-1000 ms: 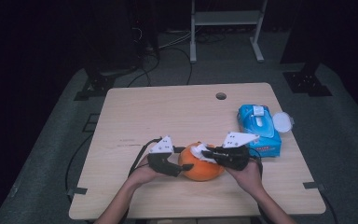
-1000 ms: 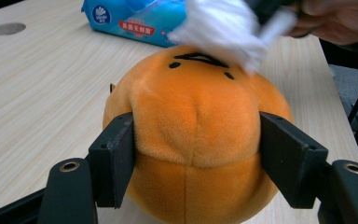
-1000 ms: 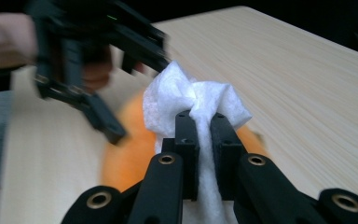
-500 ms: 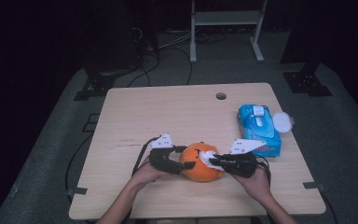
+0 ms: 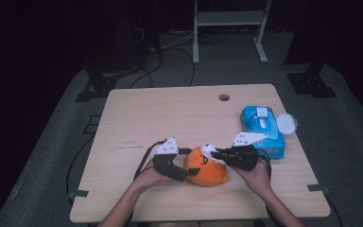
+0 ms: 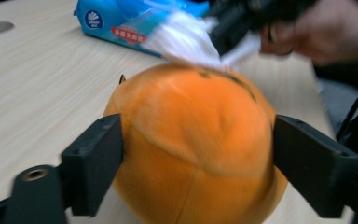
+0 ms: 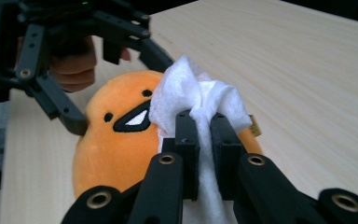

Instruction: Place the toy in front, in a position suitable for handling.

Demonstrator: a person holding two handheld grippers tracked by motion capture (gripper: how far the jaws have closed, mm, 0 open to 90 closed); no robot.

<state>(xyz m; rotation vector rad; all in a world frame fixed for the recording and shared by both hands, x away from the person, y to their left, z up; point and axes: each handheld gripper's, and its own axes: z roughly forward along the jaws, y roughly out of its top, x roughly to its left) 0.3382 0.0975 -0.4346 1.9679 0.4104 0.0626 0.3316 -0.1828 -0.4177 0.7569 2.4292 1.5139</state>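
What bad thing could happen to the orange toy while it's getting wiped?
The left tool's jaws have just been opening around the orange plush toy, so it might roll or slide when the right tool rubs it with the white wipe. The wipe is only pinched at one bunch, so it could slip out. The toy could also bump the blue wipes pack nearby.

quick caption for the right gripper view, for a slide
Right tongs shut on a white wipe, pressing it to the orange plush toy on the table.

Both tongs (image 5: pixel 192 171) (image 5: pixel 216 153) are black, with brass-ringed screws, white top plates and black trailing cables.
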